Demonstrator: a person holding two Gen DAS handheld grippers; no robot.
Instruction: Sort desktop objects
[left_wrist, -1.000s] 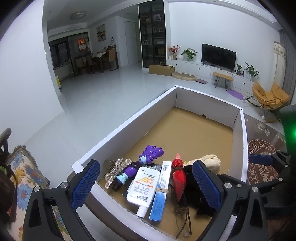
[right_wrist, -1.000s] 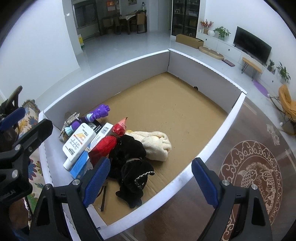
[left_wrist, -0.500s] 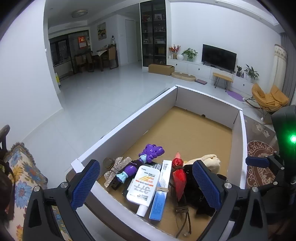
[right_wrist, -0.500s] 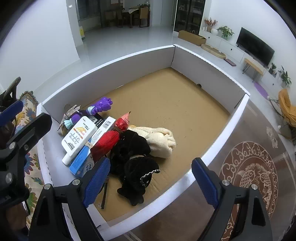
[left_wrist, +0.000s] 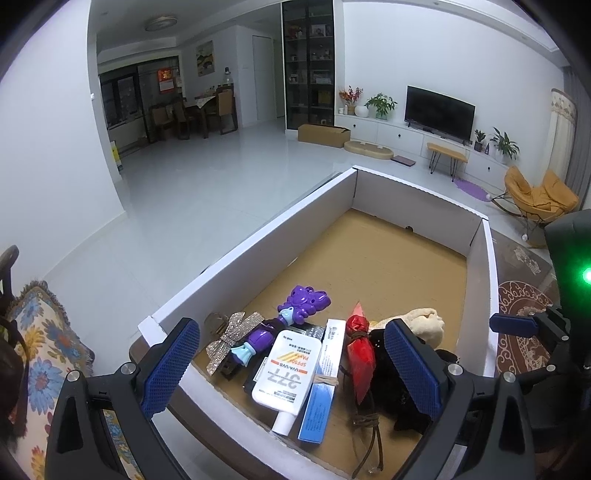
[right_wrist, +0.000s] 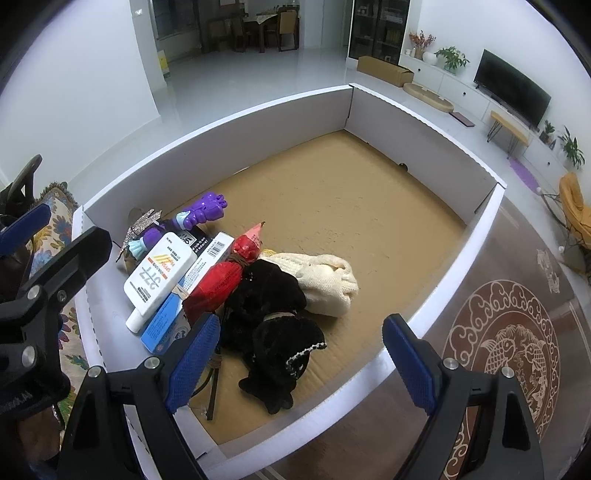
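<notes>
Nothing looks sorted yet: the sunscreen tube (right_wrist: 159, 275), red pouch (right_wrist: 214, 288), black cloth (right_wrist: 273, 317) and cream cloth (right_wrist: 321, 280) lie heaped at about eight o'clock in the box (right_wrist: 258, 122). Both the left gripper (left_wrist: 291, 365) and the right gripper (right_wrist: 295, 365) hover with fingers wide and empty. The next move is probably picking one item, lowering over the box's near wall, and closing on it alone.

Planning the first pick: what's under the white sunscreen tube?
The white sunscreen tube lies across a dark box and overlaps the blue-and-white carton beside it. How far the dark box extends underneath is covered.
</notes>
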